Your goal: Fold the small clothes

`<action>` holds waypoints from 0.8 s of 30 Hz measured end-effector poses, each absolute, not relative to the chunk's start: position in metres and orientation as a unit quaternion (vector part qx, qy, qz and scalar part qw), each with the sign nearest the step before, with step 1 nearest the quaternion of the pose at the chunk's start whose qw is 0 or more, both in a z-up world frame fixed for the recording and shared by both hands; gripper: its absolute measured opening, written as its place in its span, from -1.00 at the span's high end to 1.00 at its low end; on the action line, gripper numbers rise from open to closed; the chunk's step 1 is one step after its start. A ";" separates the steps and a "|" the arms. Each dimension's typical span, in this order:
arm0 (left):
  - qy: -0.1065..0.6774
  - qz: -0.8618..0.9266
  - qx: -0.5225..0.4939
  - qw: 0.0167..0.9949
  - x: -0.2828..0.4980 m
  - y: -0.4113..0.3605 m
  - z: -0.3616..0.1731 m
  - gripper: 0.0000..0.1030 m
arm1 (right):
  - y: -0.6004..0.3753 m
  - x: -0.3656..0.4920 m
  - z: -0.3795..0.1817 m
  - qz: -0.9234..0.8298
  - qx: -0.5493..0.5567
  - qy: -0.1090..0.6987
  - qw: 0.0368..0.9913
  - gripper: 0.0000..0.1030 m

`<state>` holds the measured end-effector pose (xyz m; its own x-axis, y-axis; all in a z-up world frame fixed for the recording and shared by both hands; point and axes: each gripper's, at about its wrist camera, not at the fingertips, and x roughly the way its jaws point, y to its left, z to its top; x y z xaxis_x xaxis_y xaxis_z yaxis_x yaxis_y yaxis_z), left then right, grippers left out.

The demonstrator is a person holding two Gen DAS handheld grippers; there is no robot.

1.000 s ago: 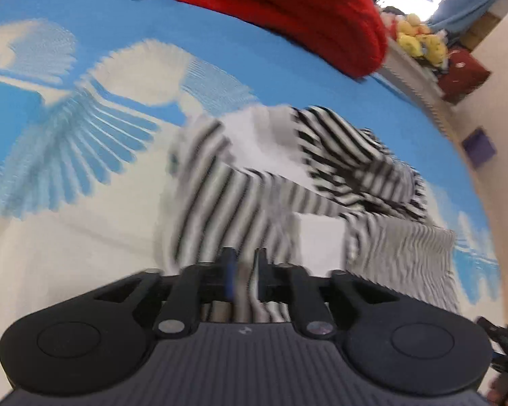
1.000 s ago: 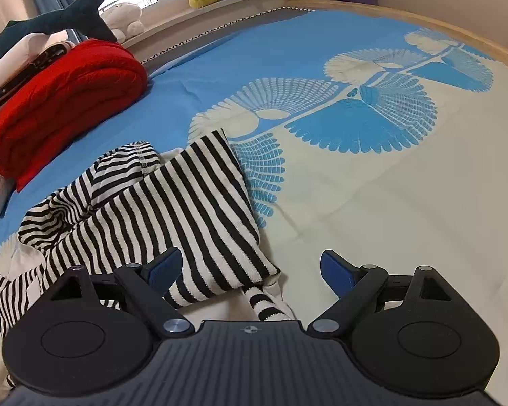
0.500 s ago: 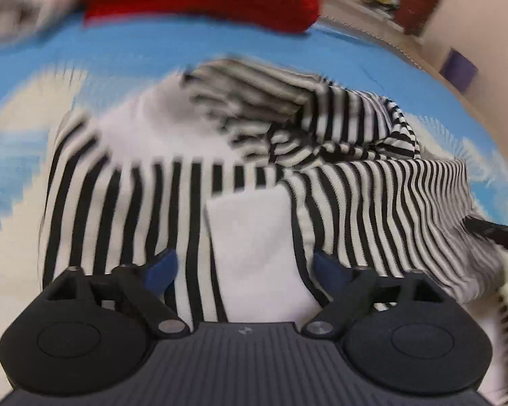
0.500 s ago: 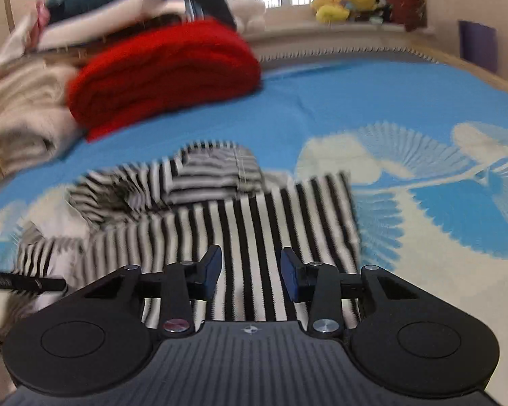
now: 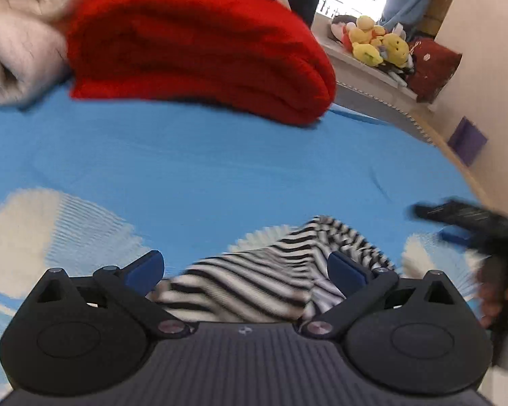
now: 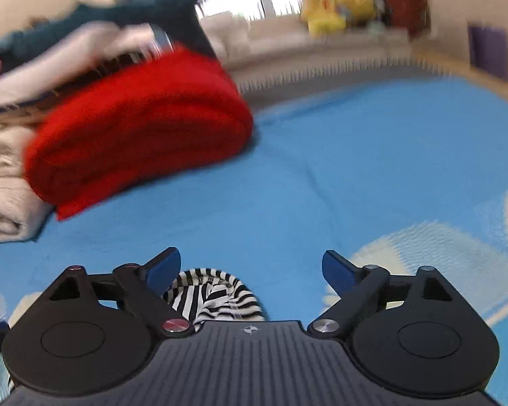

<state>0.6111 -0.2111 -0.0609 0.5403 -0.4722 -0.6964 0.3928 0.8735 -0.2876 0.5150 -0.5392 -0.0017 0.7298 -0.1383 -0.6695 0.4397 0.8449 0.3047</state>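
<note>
- Bedspread [image 5: 220,176], blue with cream fan prints, is filling both our views.
- Red folded blanket [image 5: 193,44] is lying at the far side, touching a cream one [image 5: 13,34].
- Striped garment [image 5: 264,270] is lying on the bed between our left gripper's [image 5: 245,267] wide-open jaws.
- Our right gripper [image 6: 250,267] is hovering with jaws spread, the striped cloth just below.

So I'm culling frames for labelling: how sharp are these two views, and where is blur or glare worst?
Left wrist view: the black-and-white striped garment is motion-smeared, the red knitted blanket soft; the window is blown out. Right wrist view: blur is heavier, streaking the yellow plush toys; only the right gripper looks crisp.
</note>
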 end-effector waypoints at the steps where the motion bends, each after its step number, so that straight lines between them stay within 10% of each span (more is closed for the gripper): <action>1: 0.418 -0.253 -0.050 0.871 0.620 -0.219 -0.070 -0.99 | -0.537 0.528 -0.012 -0.167 0.234 0.351 0.891 -0.78; 6: 0.474 -0.247 -0.027 0.845 0.663 -0.261 -0.118 -0.99 | -0.525 0.577 -0.067 -0.181 0.156 0.442 0.865 -0.76; 8: 0.495 -0.246 -0.017 0.833 0.669 -0.275 -0.132 -0.79 | -0.521 0.579 -0.072 -0.182 0.140 0.428 0.874 -0.30; 9: 0.481 -0.259 -0.002 0.838 0.668 -0.281 -0.132 0.10 | -0.517 0.584 -0.067 -0.155 0.127 0.422 0.884 0.90; 10: 0.473 -0.271 0.008 0.838 0.667 -0.285 -0.127 0.94 | -0.513 0.586 -0.059 -0.147 0.125 0.416 0.889 0.89; 12: 0.443 -0.254 -0.017 0.860 0.668 -0.277 -0.109 0.94 | -0.504 0.583 -0.024 -0.171 0.110 0.343 0.917 0.89; 17: 0.363 -0.257 -0.155 0.882 0.655 -0.212 -0.044 0.68 | -0.493 0.527 0.095 -0.129 0.169 0.110 0.971 0.88; 21: 0.313 -0.282 -0.161 0.893 0.592 -0.142 -0.018 -0.90 | -0.456 0.418 0.138 0.036 0.086 0.035 0.995 0.87; 24: 0.301 -0.273 -0.133 0.904 0.526 -0.090 -0.031 -0.99 | -0.428 0.312 0.109 0.129 -0.004 0.054 0.990 0.85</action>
